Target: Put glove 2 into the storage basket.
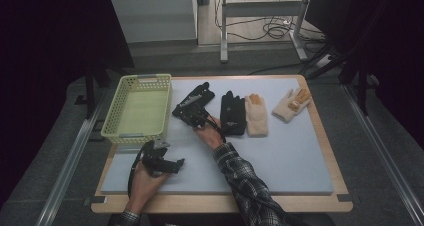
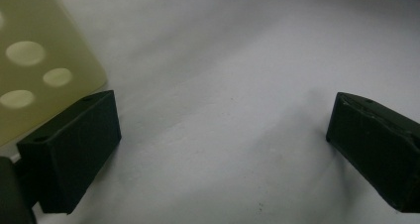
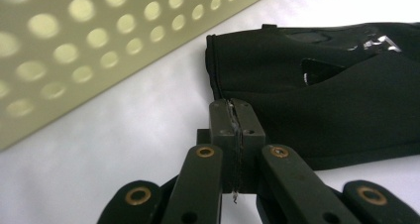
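— Grey mat on the bench [image 1: 280, 161], four gloves in a row; where are you?

— Your right hand-held gripper [image 3: 236, 116] is clenched at the cuff of the leftmost black glove [image 3: 346, 100], probably pinching its hem. Next, lift it into the basket [image 1: 142, 108].

— And your left hand-held gripper [image 2: 223, 149]?

— Released, resting near the basket.

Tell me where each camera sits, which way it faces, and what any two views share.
High view: above the person's side, looking forward and down on the table; both forearms, left gripper and right gripper show.
Left gripper view: rides the left gripper, facing the white mat; jaws wide apart.
Right gripper view: rides the right gripper, pads pinching the black glove's cuff.
Shared: the perforated basket shows in all three views; the glove in two.
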`<state>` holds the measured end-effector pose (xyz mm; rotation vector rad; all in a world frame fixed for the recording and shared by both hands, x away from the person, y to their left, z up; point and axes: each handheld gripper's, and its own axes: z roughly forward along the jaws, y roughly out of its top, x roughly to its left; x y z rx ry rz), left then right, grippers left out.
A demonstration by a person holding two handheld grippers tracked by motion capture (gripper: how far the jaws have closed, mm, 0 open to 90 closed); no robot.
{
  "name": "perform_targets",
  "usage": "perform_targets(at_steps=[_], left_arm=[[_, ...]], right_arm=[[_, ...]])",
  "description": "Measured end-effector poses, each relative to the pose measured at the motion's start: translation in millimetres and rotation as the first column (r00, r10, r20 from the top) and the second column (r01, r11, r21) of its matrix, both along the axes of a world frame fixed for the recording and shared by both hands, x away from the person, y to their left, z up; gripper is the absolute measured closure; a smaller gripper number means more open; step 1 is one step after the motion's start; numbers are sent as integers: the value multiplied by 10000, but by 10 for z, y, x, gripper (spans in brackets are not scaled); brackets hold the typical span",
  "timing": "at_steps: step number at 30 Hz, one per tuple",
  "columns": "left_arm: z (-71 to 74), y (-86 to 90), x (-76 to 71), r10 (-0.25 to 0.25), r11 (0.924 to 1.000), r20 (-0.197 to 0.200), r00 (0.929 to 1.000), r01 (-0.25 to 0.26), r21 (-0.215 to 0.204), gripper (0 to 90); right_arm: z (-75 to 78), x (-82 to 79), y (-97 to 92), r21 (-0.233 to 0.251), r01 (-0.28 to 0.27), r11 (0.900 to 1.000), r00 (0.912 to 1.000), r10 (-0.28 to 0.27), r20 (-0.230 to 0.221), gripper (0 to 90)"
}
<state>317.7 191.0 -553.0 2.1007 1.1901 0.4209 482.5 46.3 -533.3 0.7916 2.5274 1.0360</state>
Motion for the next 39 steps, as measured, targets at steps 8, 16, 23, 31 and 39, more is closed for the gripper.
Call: perform_targets(at_steps=[8, 16, 23, 31, 39], left_arm=[[0, 0, 0, -6, 10000, -6, 10000, 6, 4, 8], [3, 4, 2, -25, 10000, -57, 10000, 25, 45, 7], [3, 6, 2, -51, 10000, -44, 10000, 51, 62, 7], [1, 3, 0, -18, 10000, -32, 10000, 18, 15, 7], [1, 4, 1, -33, 10000, -19, 10000, 33, 26, 7]], right_arm=[[246, -191, -423, 59, -271, 9996, 9995, 272, -155, 882], [374, -267, -950, 293, 19, 9996, 9984, -2, -559, 660], [344, 90, -835, 548, 752, 9957, 9957, -720, -576, 562], [176, 385, -507, 122, 1157, 9932, 9933, -1157, -12, 317], [18, 525, -474, 21, 1936, 9811, 9798, -1933, -515, 630]])
